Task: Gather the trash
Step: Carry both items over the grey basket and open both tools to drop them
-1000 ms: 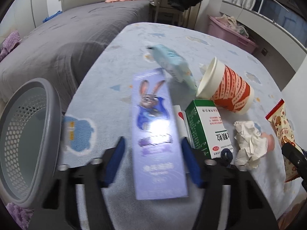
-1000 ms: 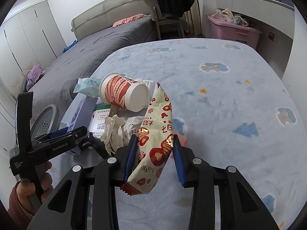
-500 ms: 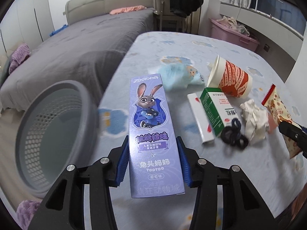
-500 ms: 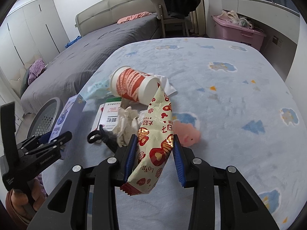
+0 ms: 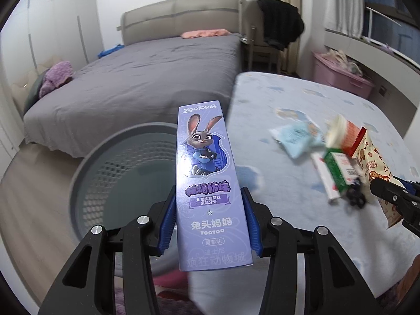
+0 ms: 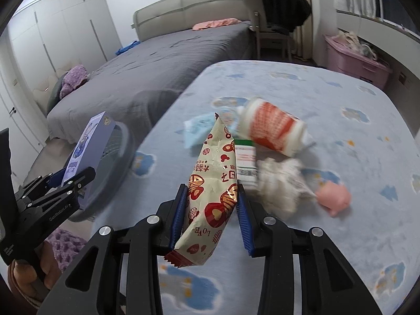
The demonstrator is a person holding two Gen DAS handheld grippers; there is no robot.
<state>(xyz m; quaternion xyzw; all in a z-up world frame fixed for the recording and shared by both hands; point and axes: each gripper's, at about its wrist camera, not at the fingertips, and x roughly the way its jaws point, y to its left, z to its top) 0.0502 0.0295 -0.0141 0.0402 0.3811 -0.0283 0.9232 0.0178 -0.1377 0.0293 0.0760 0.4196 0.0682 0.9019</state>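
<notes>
a: start at the left gripper [image 5: 208, 219]. what is it doing?

b: its blue pads pinch the long sides of the purple toothpaste box [image 5: 207, 183], which stands up between the jaws, with its far end reaching over the near rim of the grey mesh bin [image 5: 86, 162].

a: so the step is the drop?

b: i judge so. the box sits over the rim more than over the hollow, so it should be carried further over the middle and tipped nose down before the pads spread, or it could catch the rim and fall to the floor.

a: and the right gripper [image 6: 211, 204]?

b: pressed onto the snack packet [image 6: 212, 181], cream with red hearts, held upright above the blue bedspread [image 6: 341, 105]. the packet is soft and bends, so it should go in second, once the left tool is out of the way.

a: what is left on the bed?

b: the red and white paper cup [image 6: 273, 128], a green and white carton [image 6: 245, 162], crumpled tissue [image 6: 281, 183], a pale blue pack [image 6: 197, 128], and a pink toy [image 6: 334, 197] that may not be trash.
</notes>
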